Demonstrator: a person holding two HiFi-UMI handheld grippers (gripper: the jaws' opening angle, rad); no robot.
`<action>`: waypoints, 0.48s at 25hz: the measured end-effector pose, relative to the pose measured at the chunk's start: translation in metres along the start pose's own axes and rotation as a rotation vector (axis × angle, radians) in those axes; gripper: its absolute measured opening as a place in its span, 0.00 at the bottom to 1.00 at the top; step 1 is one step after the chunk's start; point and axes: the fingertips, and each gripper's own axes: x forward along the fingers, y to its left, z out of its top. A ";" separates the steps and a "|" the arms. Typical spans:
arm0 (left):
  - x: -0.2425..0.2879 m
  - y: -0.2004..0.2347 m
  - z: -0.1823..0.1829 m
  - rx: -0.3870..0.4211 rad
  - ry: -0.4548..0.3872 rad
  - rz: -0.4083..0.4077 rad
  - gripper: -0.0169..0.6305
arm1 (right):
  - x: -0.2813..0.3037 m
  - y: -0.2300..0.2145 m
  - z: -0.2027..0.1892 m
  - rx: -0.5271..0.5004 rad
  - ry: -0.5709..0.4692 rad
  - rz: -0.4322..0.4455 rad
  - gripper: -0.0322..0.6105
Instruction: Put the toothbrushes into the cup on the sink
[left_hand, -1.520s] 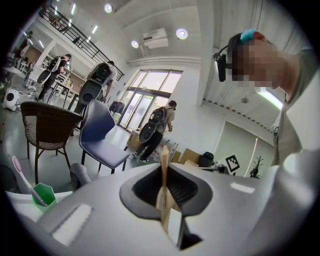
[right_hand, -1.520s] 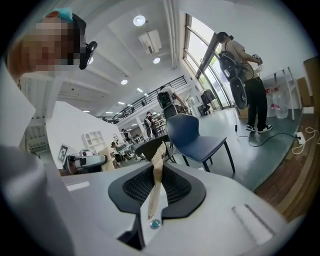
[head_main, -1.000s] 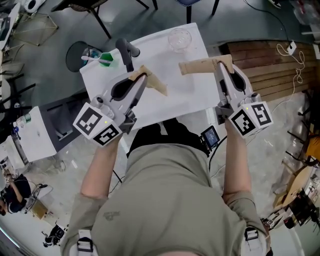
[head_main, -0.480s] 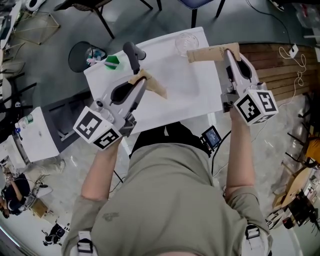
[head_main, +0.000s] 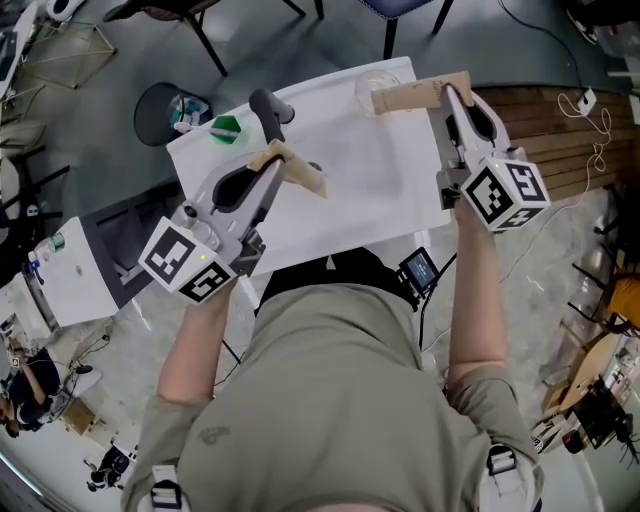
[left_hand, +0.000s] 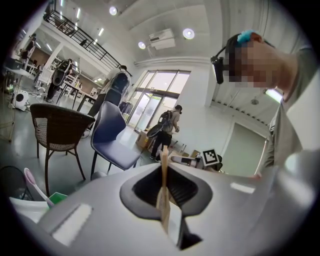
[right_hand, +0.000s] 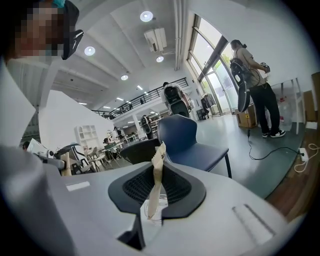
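Observation:
A white sink top lies in front of me in the head view. A clear cup stands at its far edge, half covered by a brown paper toothbrush pack. My right gripper is shut on that pack, seen edge-on in the right gripper view between the pads. My left gripper is shut on a second brown pack over the sink's left half, close to the faucet. In the left gripper view this pack stands edge-on in the jaws.
A black faucet rises at the sink's far left. Beyond it sit a green item and a dark round bin. A blue chair and a brown chair stand past the sink. Wooden boards lie to the right.
My right gripper has carried its pack toward the far edge, up to the cup. The left gripper with its pack has shifted slightly toward the faucet.

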 end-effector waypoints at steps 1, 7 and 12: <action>0.000 0.001 0.000 -0.001 0.000 0.003 0.06 | 0.001 -0.002 0.000 -0.001 0.002 -0.003 0.13; -0.005 0.004 -0.002 -0.011 0.005 0.021 0.06 | 0.011 -0.011 -0.003 0.000 0.013 -0.012 0.13; -0.008 0.012 -0.002 -0.013 0.008 0.030 0.06 | 0.025 -0.013 -0.015 -0.012 0.034 -0.019 0.13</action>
